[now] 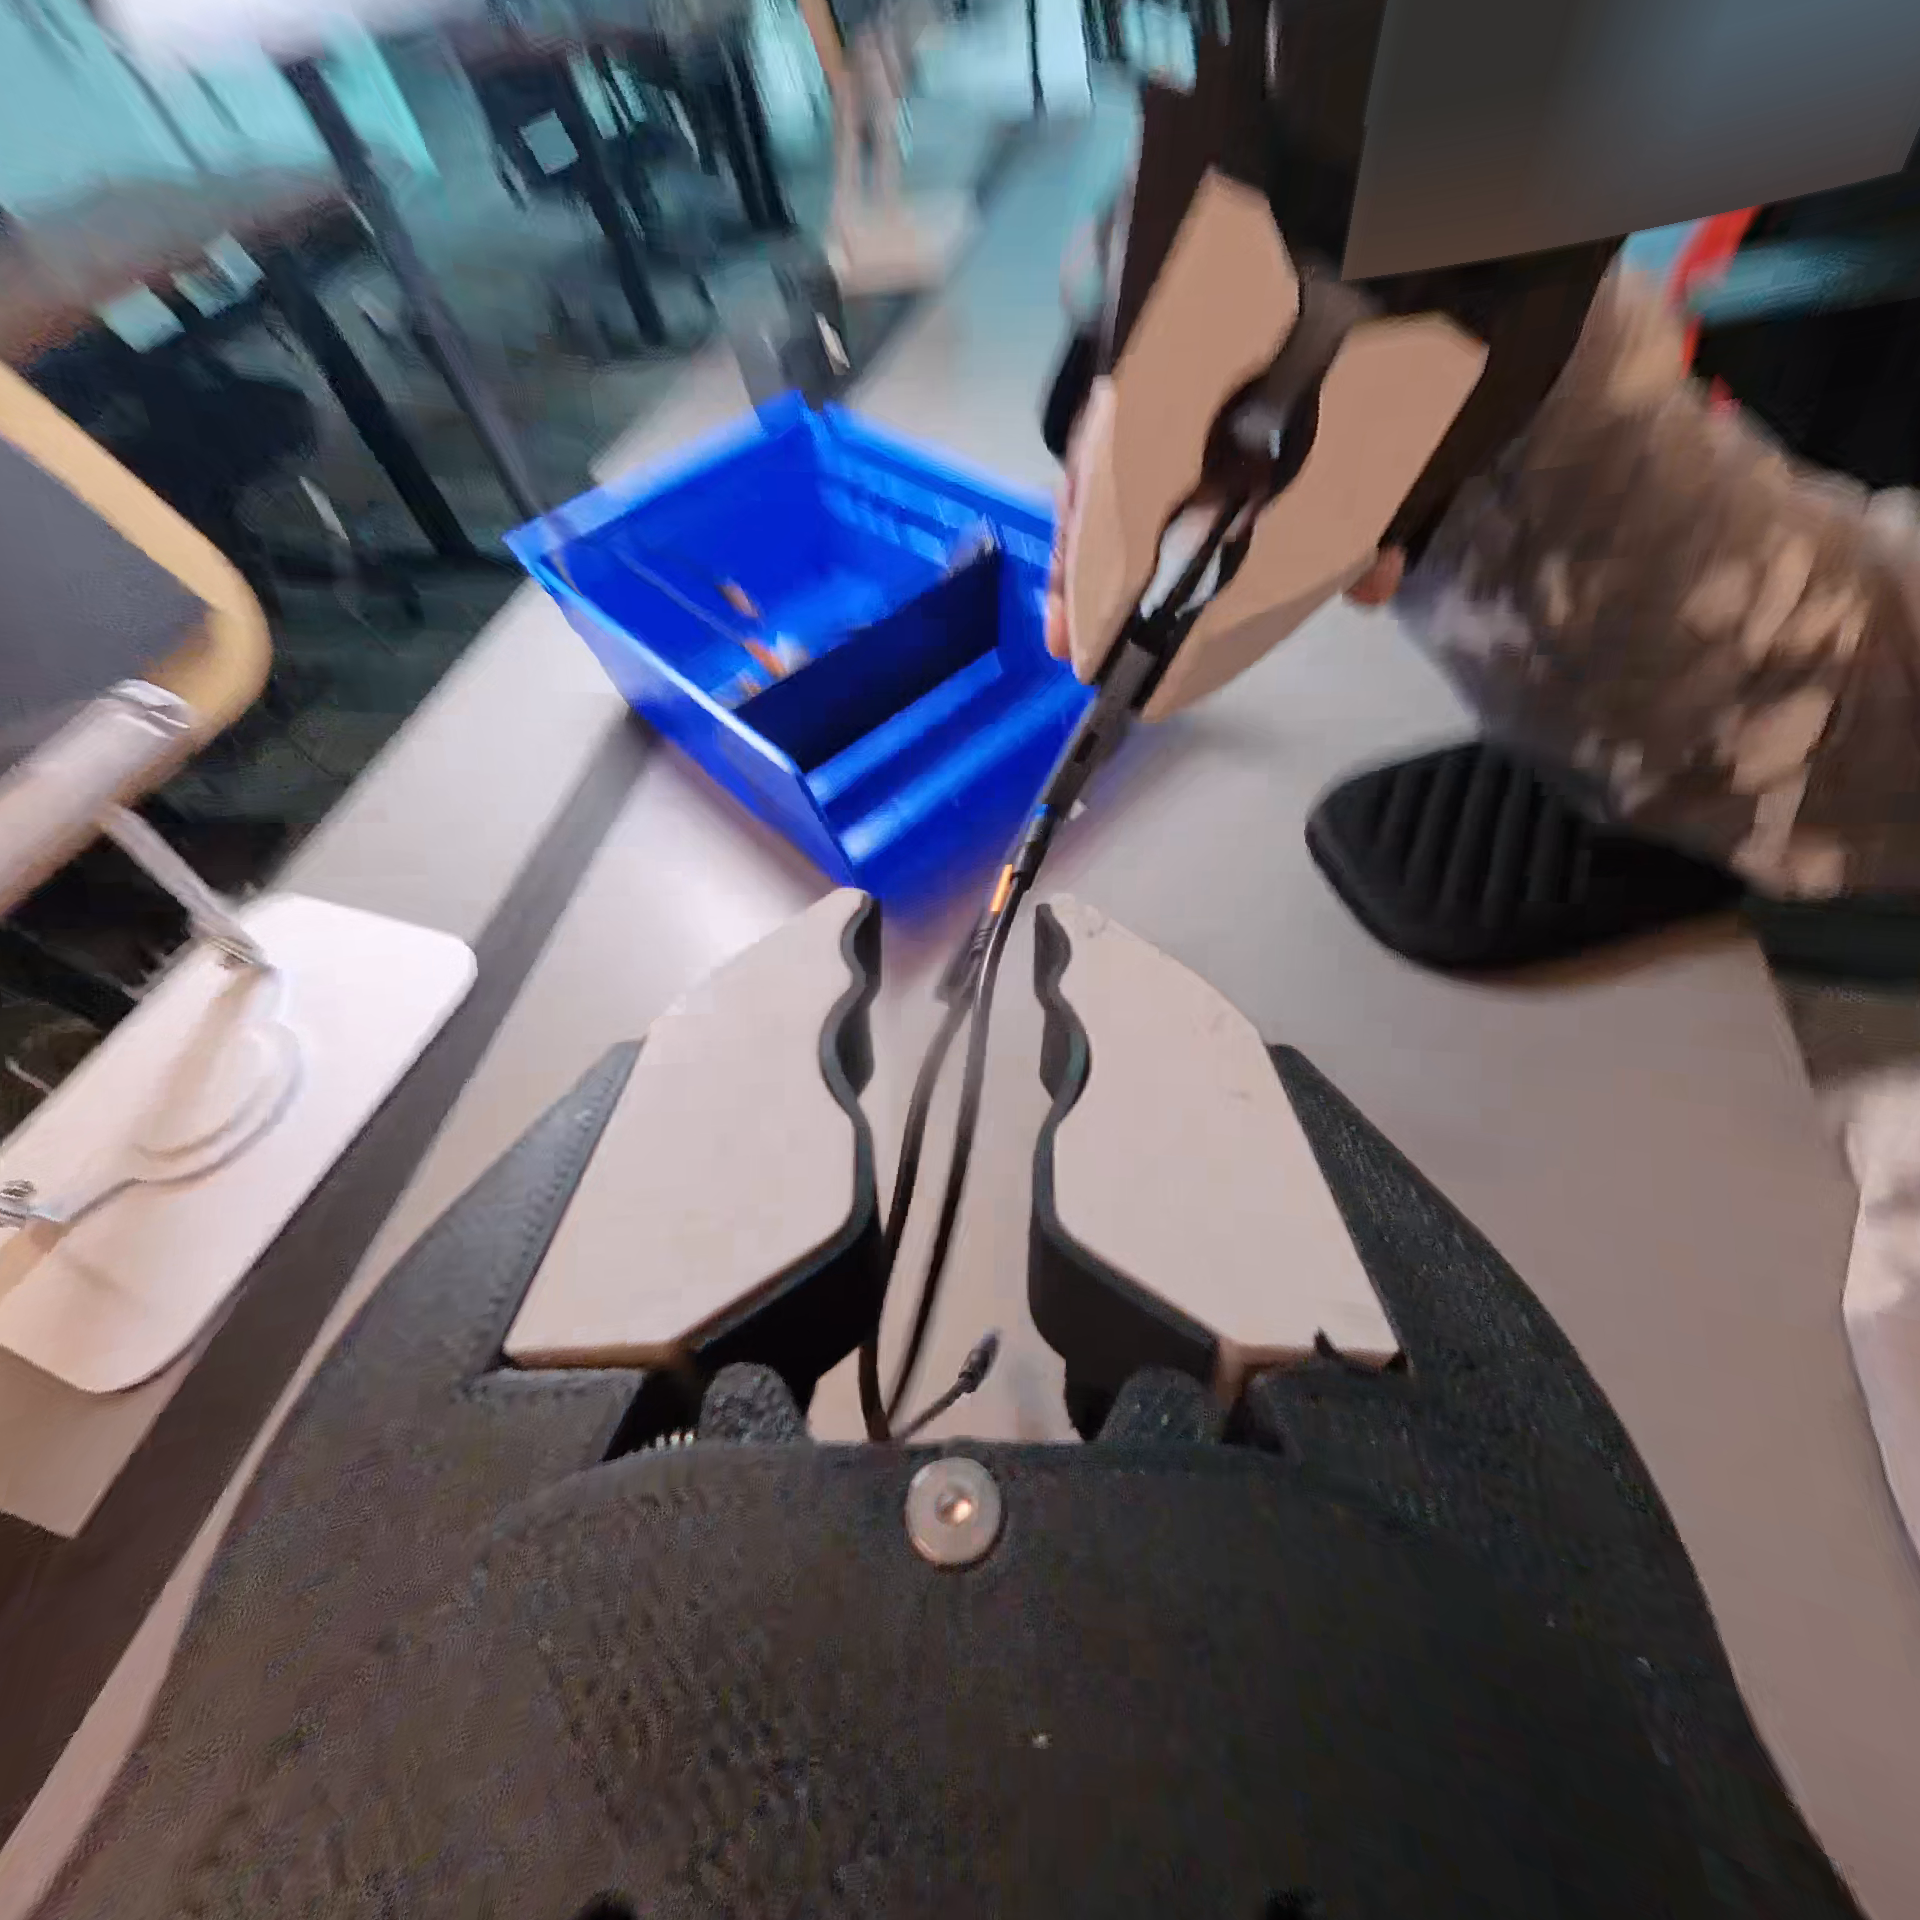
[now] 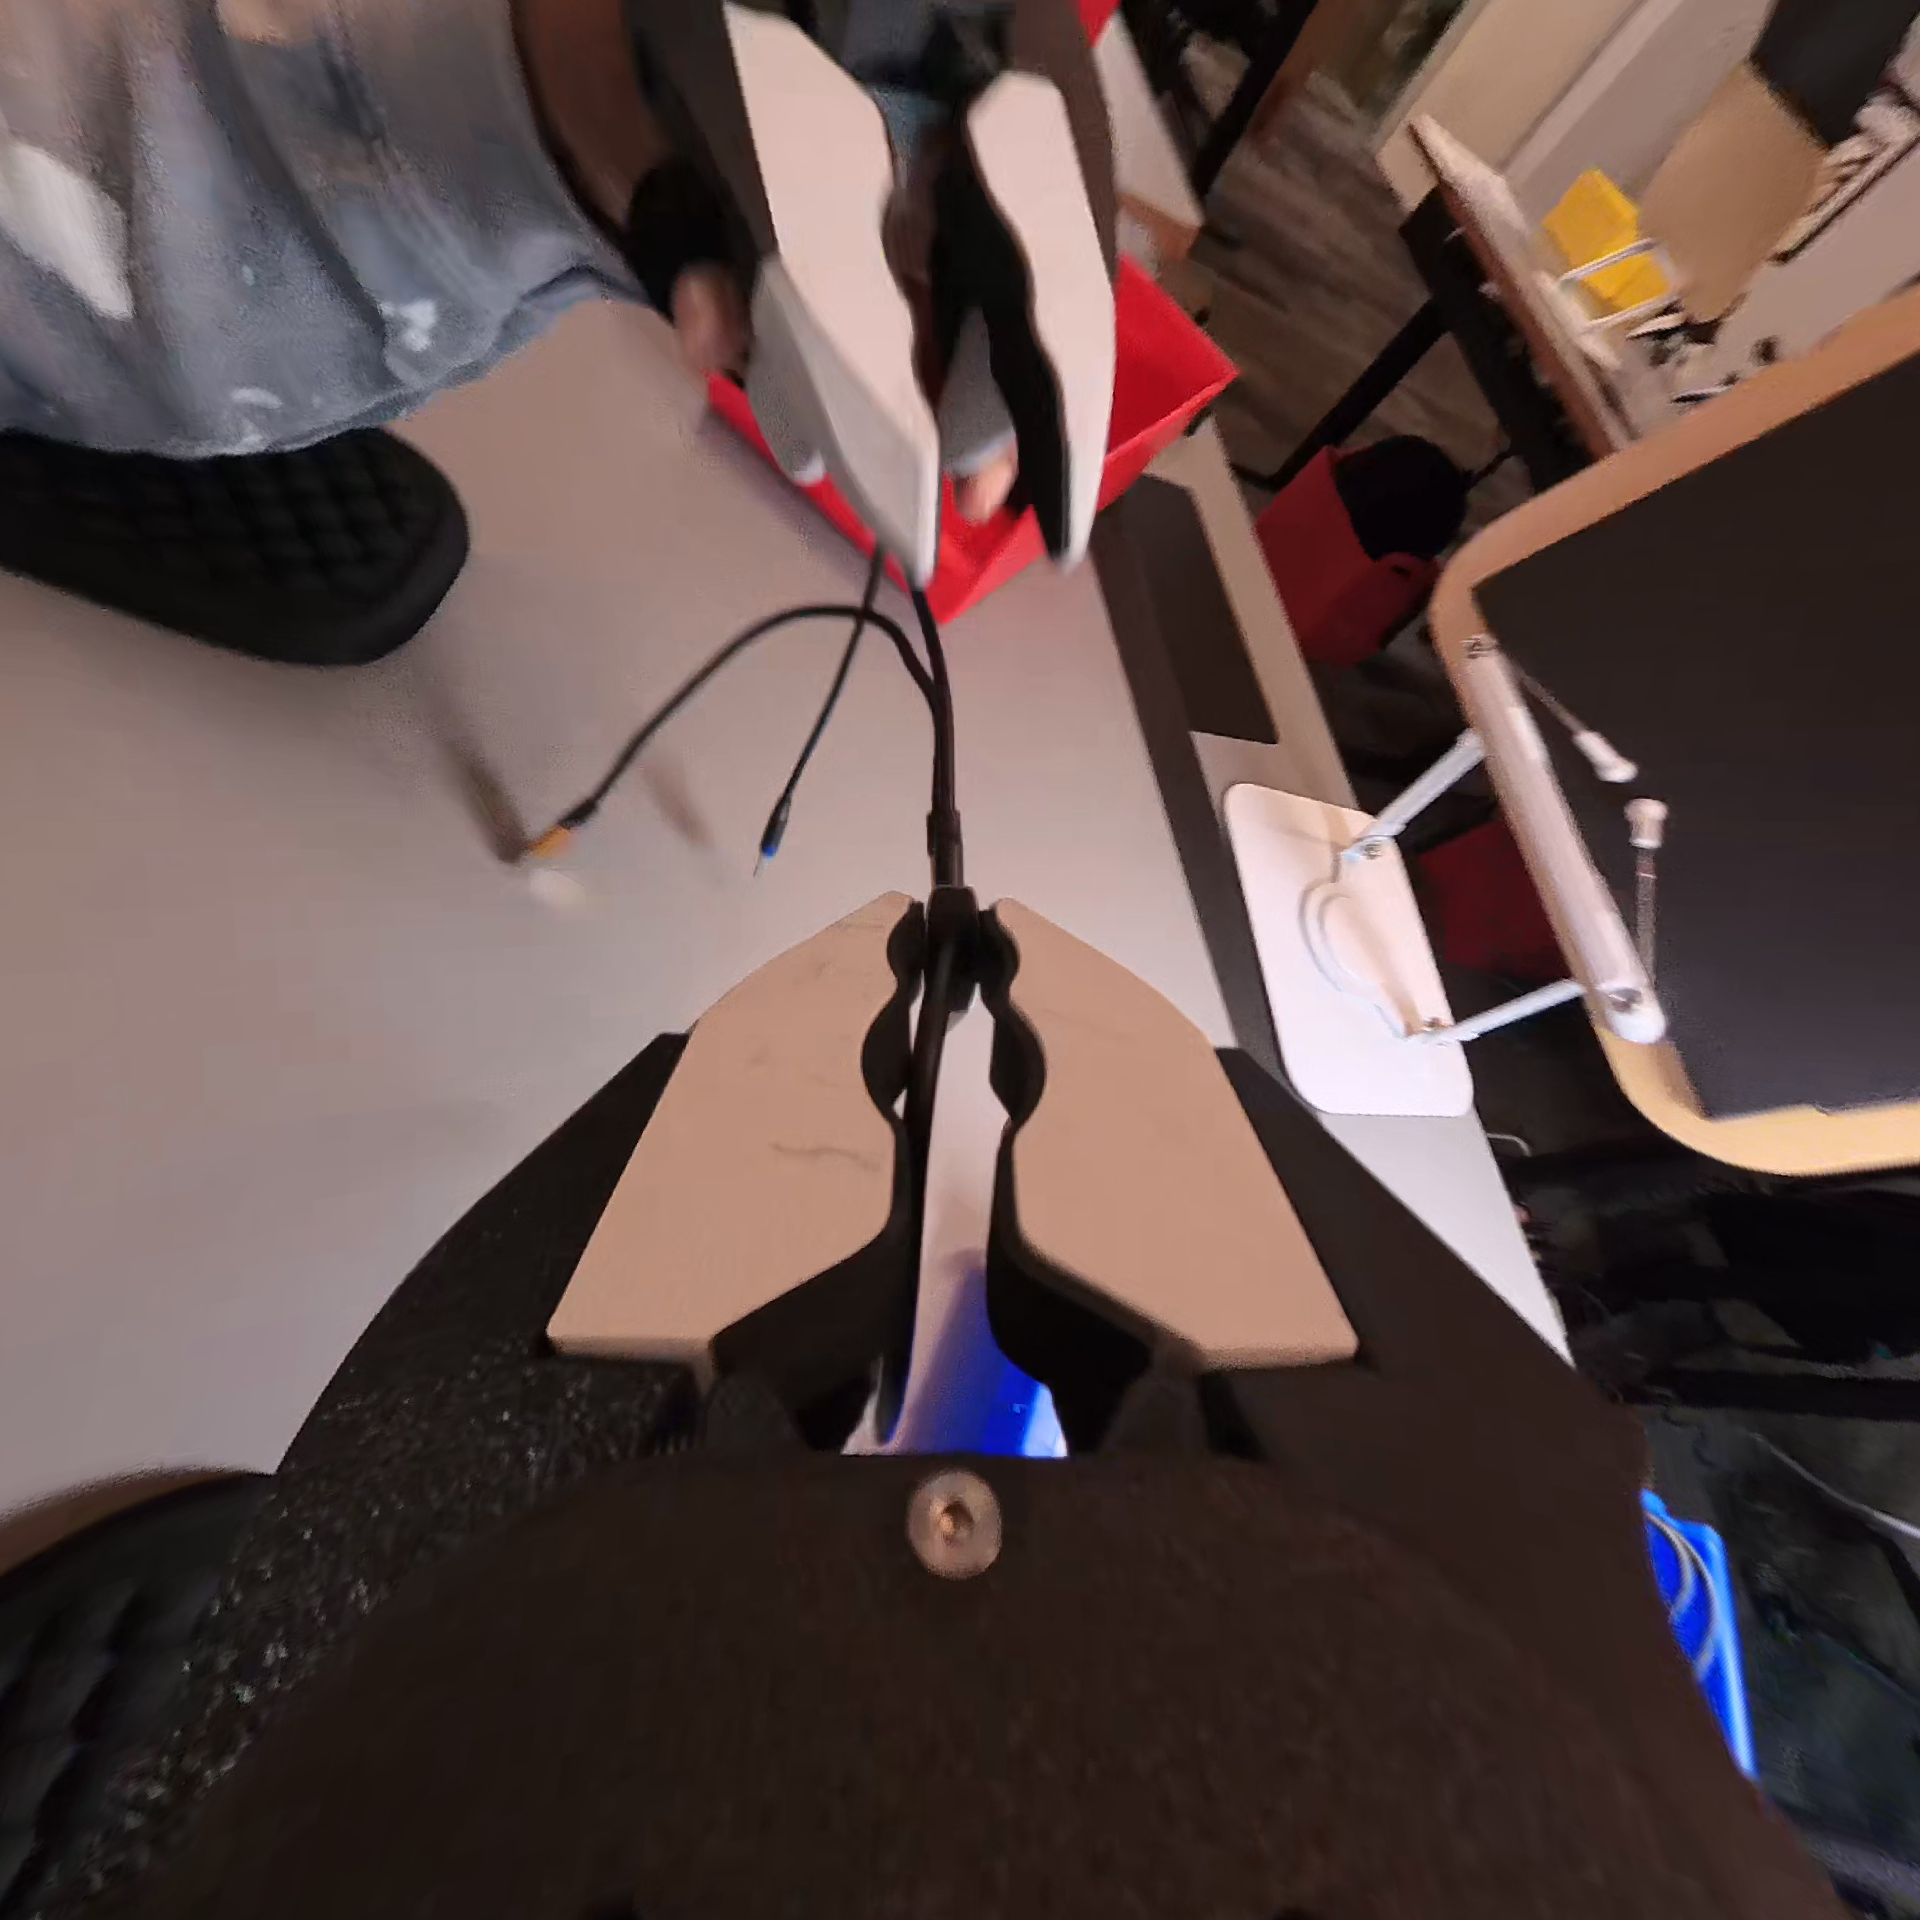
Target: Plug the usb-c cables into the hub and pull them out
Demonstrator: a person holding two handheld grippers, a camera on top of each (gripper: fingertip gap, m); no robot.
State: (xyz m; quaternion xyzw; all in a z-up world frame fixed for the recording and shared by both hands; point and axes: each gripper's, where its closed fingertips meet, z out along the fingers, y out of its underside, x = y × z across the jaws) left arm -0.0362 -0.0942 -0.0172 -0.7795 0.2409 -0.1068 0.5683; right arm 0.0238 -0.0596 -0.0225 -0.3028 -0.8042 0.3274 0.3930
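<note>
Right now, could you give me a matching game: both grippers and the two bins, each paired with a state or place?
Things:
1 left gripper
2 right gripper
3 blue bin
4 red bin

States or places:
a shut on the black cable
b open
c behind the left gripper
d behind the right gripper

Pairs: 1b, 2a, 3d, 4c.

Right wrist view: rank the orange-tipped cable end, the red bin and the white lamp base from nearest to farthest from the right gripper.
1. White lamp base, on the table to the right of the right gripper.
2. Orange-tipped cable end, on the table ahead and left; too close to the lamp base to rank surely.
3. Red bin, farthest, ahead behind the left gripper.
</note>
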